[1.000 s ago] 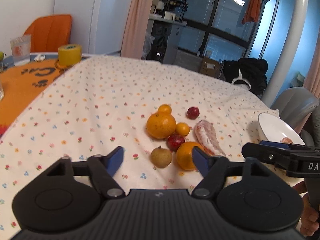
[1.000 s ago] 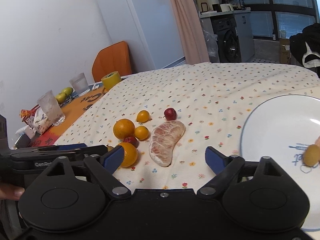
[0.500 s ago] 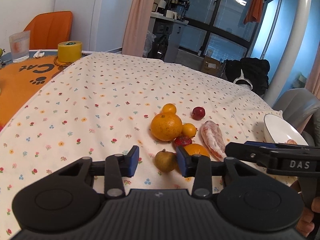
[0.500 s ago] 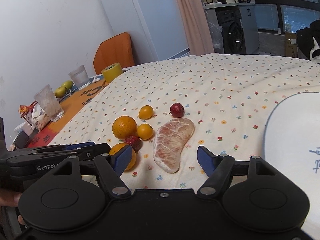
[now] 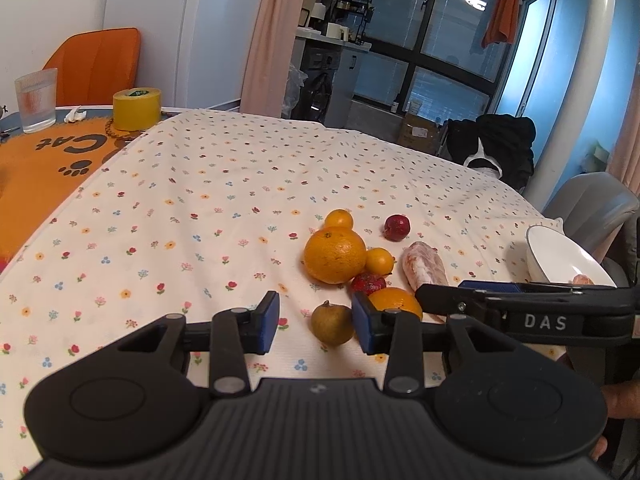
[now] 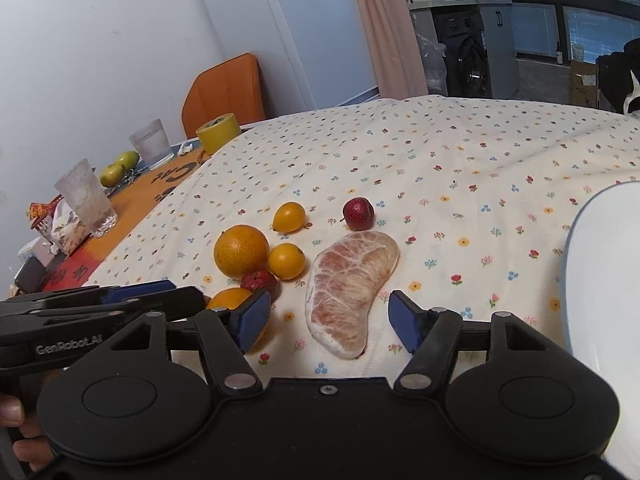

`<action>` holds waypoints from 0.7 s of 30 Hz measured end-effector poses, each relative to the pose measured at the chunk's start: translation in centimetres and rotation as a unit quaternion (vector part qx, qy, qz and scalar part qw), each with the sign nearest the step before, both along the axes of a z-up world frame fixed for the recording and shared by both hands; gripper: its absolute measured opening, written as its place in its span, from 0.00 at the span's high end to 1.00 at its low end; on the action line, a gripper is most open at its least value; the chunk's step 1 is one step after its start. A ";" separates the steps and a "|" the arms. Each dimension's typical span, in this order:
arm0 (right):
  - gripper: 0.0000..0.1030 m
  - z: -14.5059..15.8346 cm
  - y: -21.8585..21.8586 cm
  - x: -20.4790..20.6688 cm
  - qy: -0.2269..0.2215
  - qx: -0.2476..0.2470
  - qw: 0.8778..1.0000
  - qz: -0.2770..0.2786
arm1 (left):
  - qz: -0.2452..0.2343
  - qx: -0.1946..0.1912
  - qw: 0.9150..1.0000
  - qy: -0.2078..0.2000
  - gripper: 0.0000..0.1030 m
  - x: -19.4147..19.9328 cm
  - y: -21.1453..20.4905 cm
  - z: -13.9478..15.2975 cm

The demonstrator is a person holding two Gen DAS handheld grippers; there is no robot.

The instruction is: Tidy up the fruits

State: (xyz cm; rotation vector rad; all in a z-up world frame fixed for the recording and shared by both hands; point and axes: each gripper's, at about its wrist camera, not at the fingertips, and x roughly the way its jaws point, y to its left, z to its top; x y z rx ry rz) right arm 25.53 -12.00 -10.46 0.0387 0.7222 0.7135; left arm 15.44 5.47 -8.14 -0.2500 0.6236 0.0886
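Fruit lies grouped on the flowered tablecloth: a big orange (image 5: 335,254), smaller oranges, two red fruits, a small brown fruit (image 5: 332,322) and a peeled pomelo segment (image 6: 352,280). My left gripper (image 5: 316,326) is open, its fingers either side of the brown fruit. The right pad is close to the fruit and a gap shows on the left. My right gripper (image 6: 330,322) is open and straddles the near end of the pomelo segment without touching it. A white plate (image 6: 600,280) lies at the right; in the left wrist view the plate (image 5: 560,260) holds a small piece of fruit.
A yellow tape roll (image 5: 136,108), a glass (image 5: 36,100) and an orange mat (image 5: 32,168) sit at the far left. More glasses and a green apple (image 6: 119,162) stand there too. A grey chair (image 5: 592,208) is beyond the plate. A hand holds each gripper.
My left gripper's fingers have narrowed from wide apart and now frame the brown fruit. My right gripper has shifted left from over the plate to the pomelo segment, its fingers a little closer together.
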 end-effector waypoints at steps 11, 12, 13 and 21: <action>0.61 -0.1 1.2 0.7 -0.023 -0.036 0.999 -0.009 | -0.011 -0.010 1.000 -0.015 0.63 -0.6 -0.3 1.1; 0.63 0.0 1.0 0.7 -0.022 -0.035 0.999 -0.006 | -0.014 -0.010 1.000 -0.016 0.63 -0.6 -0.5 1.2; 0.64 0.0 0.8 0.7 -0.018 -0.033 0.999 -0.005 | -0.018 -0.010 1.000 -0.017 0.63 -0.5 -0.8 1.2; 0.65 0.1 -0.9 -0.3 -0.009 -0.024 1.000 0.000 | -0.044 -0.007 0.999 -0.020 0.63 0.1 -2.9 1.3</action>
